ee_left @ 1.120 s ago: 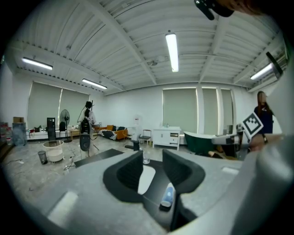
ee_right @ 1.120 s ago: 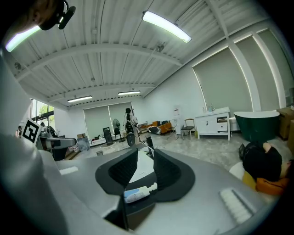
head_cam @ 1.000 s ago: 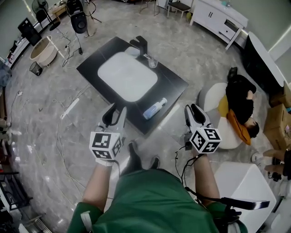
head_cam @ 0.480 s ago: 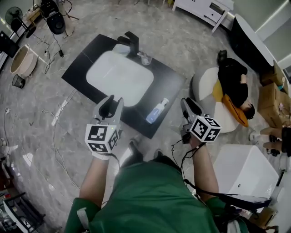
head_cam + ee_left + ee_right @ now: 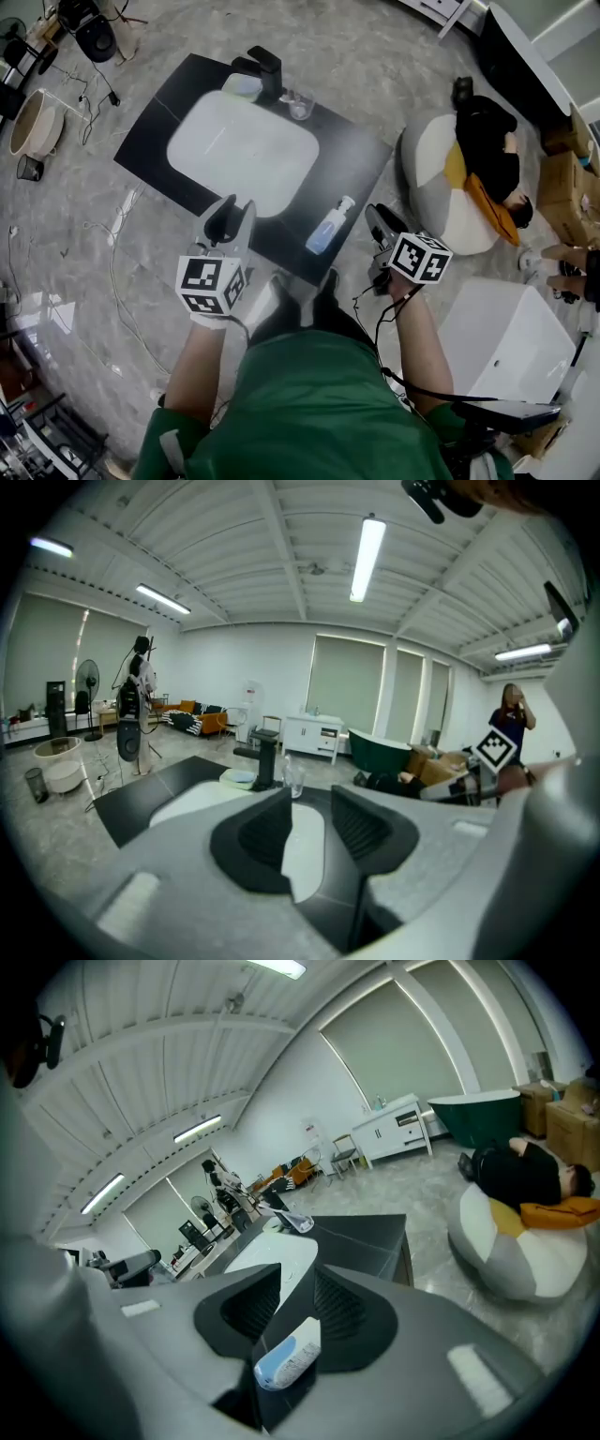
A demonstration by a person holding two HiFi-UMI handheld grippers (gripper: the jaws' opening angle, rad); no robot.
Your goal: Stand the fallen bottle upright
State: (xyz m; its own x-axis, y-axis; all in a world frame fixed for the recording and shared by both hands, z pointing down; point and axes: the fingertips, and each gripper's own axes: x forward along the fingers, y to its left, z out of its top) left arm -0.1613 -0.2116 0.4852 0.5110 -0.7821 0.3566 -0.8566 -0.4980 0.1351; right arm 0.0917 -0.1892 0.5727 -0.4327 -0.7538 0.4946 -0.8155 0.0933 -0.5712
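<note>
The fallen bottle [image 5: 328,228], clear with blue liquid and a white cap, lies on its side near the front right corner of the black counter [image 5: 361,164]. My right gripper [image 5: 375,217] hovers just right of it, jaws apart, nothing gripped. In the right gripper view the bottle [image 5: 289,1354] shows through the gap of that gripper [image 5: 295,1283], lying below and ahead. My left gripper [image 5: 230,211] is open and empty at the counter's front edge, by the white sink basin [image 5: 244,150]. In the left gripper view the gripper [image 5: 309,808] points over the basin.
A black faucet [image 5: 265,70] and a drinking glass [image 5: 300,105] stand behind the basin. A person lies on a beanbag [image 5: 431,178] to the right. A white box [image 5: 506,347] sits at the lower right. Cables [image 5: 122,272] trail over the floor at the left.
Both grippers have come forward and down toward the counter. The right one has rolled and now sits closer to the bottle. The bottle has not moved on the counter.
</note>
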